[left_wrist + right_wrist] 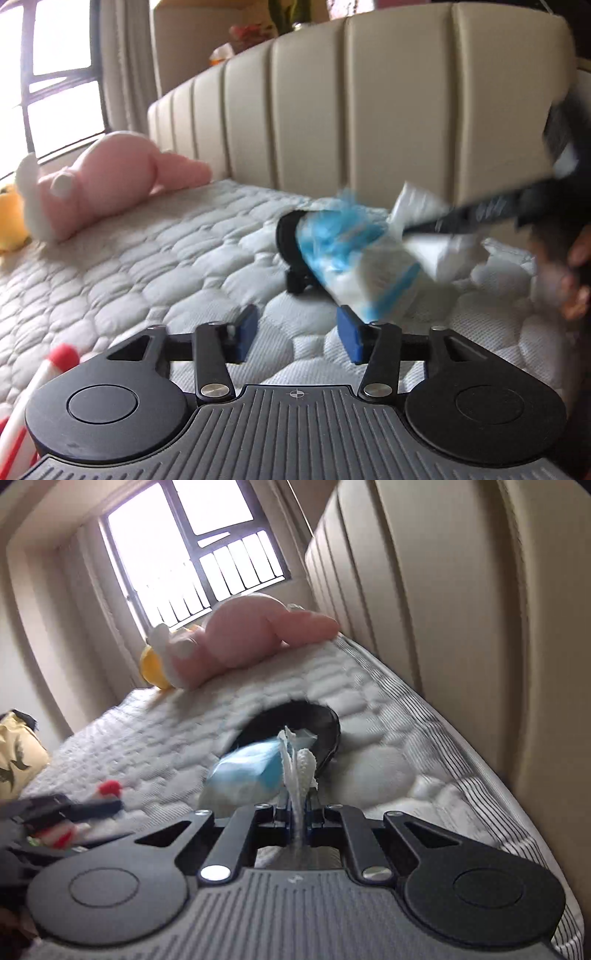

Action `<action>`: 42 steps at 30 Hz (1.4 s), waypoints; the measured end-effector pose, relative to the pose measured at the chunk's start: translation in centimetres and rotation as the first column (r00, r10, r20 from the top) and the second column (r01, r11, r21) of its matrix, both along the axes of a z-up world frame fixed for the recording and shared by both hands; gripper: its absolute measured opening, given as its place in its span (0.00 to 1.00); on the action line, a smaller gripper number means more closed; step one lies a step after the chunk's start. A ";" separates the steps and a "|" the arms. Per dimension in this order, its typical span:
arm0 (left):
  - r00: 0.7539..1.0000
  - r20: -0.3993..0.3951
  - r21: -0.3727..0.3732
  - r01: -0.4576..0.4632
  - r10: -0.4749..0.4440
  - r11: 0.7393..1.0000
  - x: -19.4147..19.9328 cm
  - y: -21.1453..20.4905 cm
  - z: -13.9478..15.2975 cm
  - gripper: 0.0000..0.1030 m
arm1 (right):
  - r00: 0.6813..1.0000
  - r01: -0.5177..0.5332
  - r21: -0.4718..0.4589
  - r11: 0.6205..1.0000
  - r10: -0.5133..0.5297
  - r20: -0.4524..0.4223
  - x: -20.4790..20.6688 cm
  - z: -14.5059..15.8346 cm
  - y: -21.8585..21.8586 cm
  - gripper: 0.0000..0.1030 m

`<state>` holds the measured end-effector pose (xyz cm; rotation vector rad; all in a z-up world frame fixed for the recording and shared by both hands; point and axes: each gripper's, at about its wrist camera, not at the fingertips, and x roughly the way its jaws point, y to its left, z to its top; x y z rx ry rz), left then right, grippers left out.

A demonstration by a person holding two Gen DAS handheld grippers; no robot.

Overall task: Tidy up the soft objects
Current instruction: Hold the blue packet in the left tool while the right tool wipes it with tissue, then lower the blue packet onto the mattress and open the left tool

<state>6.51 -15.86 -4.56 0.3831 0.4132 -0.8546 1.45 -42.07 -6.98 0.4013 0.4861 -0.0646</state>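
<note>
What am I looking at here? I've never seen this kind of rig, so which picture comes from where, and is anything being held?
No robot: a person carries two handheld grippers, each with a fisheye camera looking along its fingers. The left camera shows the left gripper open and empty above a quilted mattress. The right camera shows the right gripper shut on the white edge of a blue and white plastic pack, blurred. A pink plush toy and a yellow one lie near the window.

Quilted mattress (147, 258), beige headboard (369, 110) (padded), window (207, 554)
</note>
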 end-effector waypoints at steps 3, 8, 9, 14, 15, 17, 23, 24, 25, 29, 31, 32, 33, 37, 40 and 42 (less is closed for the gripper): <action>0.999 -0.013 -0.023 0.035 -0.036 0.999 -0.3 0.6 0.3 0.91 | 1.000 0.010 0.008 1.000 -0.009 -0.021 0.1 -1.5 -0.2 0.08; 0.993 -0.112 -0.032 0.038 -0.041 0.999 0.2 -0.9 0.9 0.91 | 0.997 -0.070 0.107 0.992 0.068 0.021 0.2 -2.6 -0.2 0.08; 0.992 -0.113 -0.034 0.046 -0.049 0.998 0.4 -1.6 1.1 0.91 | 0.993 -0.113 0.135 0.984 0.108 0.044 0.1 -2.6 -0.1 0.08; 0.998 -0.054 0.027 0.037 -0.036 0.999 1.5 -6.7 0.6 0.95 | 0.996 -0.069 0.163 0.984 0.060 0.063 -0.6 -2.7 -0.7 0.08; 0.998 -0.052 0.039 0.033 -0.031 0.999 1.9 -7.6 0.3 0.95 | 0.998 -0.031 0.146 0.989 0.023 0.058 -0.7 -2.7 -0.9 0.08; 0.999 -0.041 0.064 0.017 -0.014 0.998 2.8 -9.3 -0.3 0.95 | 0.998 0.036 0.139 0.990 -0.041 0.037 -1.0 -2.8 -1.7 0.08; 0.992 0.035 -0.002 -0.120 0.120 0.993 4.8 -8.0 1.1 0.95 | 0.997 0.038 0.200 0.979 -0.049 0.051 -1.6 -3.9 -3.0 0.08; 0.988 0.032 -0.023 -0.148 0.149 0.989 5.1 -6.7 1.7 0.95 | 0.997 0.034 0.206 0.978 -0.046 0.054 -1.6 -4.0 -3.1 0.08; 0.981 0.055 -0.024 -0.183 0.184 0.983 5.1 -4.9 2.1 0.95 | 0.997 0.030 0.212 0.977 -0.043 0.057 -1.5 -4.1 -3.2 0.08; 0.942 0.140 0.010 -0.310 0.306 0.951 5.2 1.2 2.2 0.96 | 0.998 0.007 0.210 0.978 -0.020 0.058 -1.4 -4.2 -3.2 0.08; 0.929 0.139 0.033 -0.349 0.342 0.936 5.8 3.2 1.6 0.96 | 0.999 0.003 0.198 0.980 -0.013 0.049 -1.2 -4.1 -2.9 0.08; 0.923 0.138 0.044 -0.369 0.360 0.928 6.1 4.2 1.3 0.96 | 0.999 0.005 0.187 0.982 -0.013 0.043 -1.1 -4.0 -2.8 0.08; 0.916 0.138 0.056 -0.388 0.378 0.920 6.4 5.2 1.0 0.96 | 0.999 0.010 0.174 0.985 -0.017 0.037 -1.1 -3.9 -2.5 0.08; 0.883 0.139 0.101 -0.462 0.447 0.881 7.6 9.3 -0.1 0.96 | 0.999 0.038 0.147 0.988 -0.041 0.016 -1.2 -3.4 -1.6 0.08; 0.856 0.142 0.135 -0.515 0.497 0.847 8.5 12.3 -1.0 0.96 | 1.000 0.012 0.164 0.986 -0.016 0.020 -1.8 -2.7 -0.6 0.08; 0.874 0.188 0.189 -0.481 0.449 0.856 8.8 11.3 -1.8 0.96 | 0.998 -0.033 0.170 0.985 0.024 0.056 -2.8 -1.5 0.4 0.08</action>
